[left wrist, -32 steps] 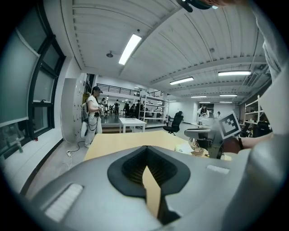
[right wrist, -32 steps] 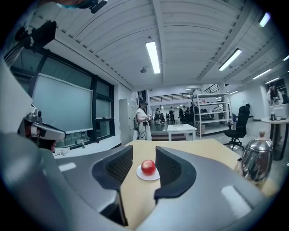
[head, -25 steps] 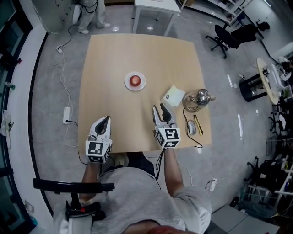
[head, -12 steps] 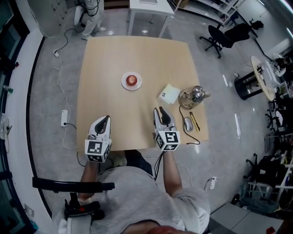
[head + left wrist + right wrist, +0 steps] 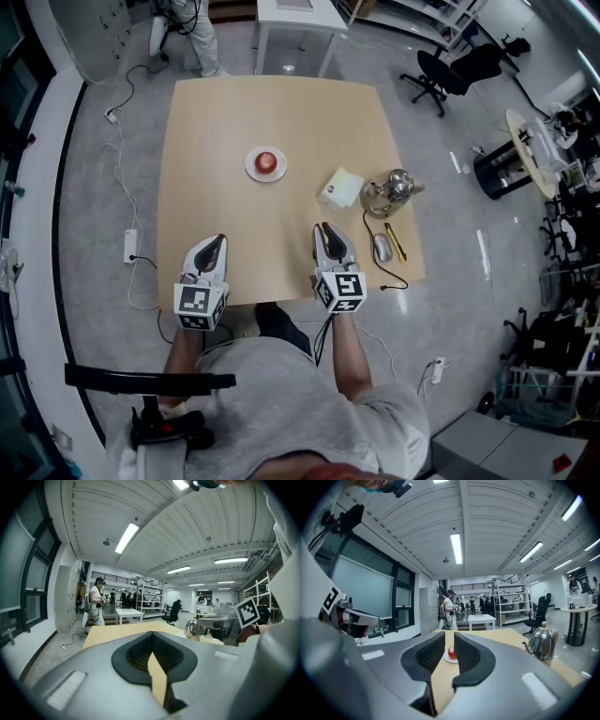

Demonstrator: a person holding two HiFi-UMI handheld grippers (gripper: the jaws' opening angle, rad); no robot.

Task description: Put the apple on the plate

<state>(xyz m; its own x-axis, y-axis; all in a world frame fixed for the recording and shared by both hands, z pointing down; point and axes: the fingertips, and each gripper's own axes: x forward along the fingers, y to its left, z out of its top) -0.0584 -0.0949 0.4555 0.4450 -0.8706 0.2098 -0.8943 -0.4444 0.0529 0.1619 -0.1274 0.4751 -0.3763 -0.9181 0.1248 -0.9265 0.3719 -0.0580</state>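
- The apple point(image 5: 268, 160) sits on the small white plate point(image 5: 251, 170), in the upper middle of the head view, on the tan table point(image 5: 216, 122). Judged from this, the task's goal looks already met.
- The apple is round, with no long axis to line up on.
- Both grippers hang at the table's near edge, in the lower half of the frame, well apart from the plate. The apple lies up the frame from both, right of the left gripper point(image 5: 217, 242) and left of the right gripper point(image 5: 323, 228).
- The right gripper looks a touch nearer. In the right gripper view the apple point(image 5: 451, 652) and plate point(image 5: 451, 660) show far off through the slot between its jaws, so it points almost straight at them.
- The right gripper point(image 5: 449, 641) has its jaws closing, with a narrow gap left and nothing between them.
- The left gripper point(image 5: 152, 656) has its jaws together and holds nothing. Its view shows the tabletop, not the apple.
- A kettle point(image 5: 394, 187), a white box point(image 5: 341, 190) and a mouse point(image 5: 382, 247) lie to the right, clear of the plate.
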